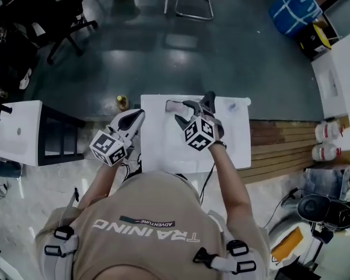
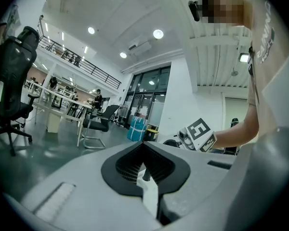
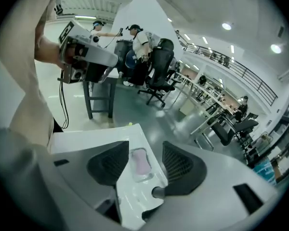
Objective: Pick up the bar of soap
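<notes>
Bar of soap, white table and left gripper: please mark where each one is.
bar of soap [image 3: 140, 161], right gripper view, middle of its pink top.
white table [image 1: 163, 147], head view, bare surface at its left.
left gripper [image 1: 139, 116], head view, tips of its shut jaws.

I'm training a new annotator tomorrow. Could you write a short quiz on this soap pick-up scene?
1. True or false: the left gripper has its fingers shut with nothing between them.
2. In the right gripper view, what shows between the open fingers of the right gripper? A) the bar of soap B) a bottle C) a sponge
3. Fill in: the soap lies in a clear ___ on the white table.
Key: 1 true; 2 A; 3 dish.
</notes>
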`<state>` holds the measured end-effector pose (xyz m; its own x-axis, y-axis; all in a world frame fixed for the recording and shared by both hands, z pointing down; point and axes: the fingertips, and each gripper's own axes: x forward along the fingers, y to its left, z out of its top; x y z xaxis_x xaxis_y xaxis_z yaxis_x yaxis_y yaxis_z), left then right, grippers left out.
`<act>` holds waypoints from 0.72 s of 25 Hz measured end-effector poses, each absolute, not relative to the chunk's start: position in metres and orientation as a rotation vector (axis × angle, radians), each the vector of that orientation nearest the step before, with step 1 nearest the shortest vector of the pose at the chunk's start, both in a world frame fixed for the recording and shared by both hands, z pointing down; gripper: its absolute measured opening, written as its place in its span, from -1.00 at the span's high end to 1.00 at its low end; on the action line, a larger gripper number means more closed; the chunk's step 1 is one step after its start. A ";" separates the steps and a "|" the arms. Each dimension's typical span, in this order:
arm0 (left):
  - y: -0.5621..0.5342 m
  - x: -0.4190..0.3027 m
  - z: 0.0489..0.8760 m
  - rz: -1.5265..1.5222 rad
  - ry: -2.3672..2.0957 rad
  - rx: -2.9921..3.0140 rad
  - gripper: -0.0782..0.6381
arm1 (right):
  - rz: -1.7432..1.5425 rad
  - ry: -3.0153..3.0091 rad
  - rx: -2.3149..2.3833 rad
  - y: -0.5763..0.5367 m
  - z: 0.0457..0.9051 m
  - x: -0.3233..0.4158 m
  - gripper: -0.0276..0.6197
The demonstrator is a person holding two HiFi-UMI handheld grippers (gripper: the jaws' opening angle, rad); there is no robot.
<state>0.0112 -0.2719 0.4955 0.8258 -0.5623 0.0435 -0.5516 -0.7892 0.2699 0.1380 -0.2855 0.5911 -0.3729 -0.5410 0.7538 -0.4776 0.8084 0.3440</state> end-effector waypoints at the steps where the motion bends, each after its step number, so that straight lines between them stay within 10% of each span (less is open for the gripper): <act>1: -0.274 0.010 0.498 -0.053 -0.853 2.734 0.78 | -0.082 -2.010 0.717 -0.290 0.597 0.136 0.30; 18: -0.309 0.020 0.533 0.013 -0.746 2.689 0.78 | 0.062 -1.739 0.297 -0.329 0.724 0.132 0.30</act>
<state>0.0199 -0.3086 0.5328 0.8614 -0.4978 0.1011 -0.5012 -0.8003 0.3292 0.1321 -0.3295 0.7236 -0.1597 -0.1633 0.9736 -0.2317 0.9649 0.1239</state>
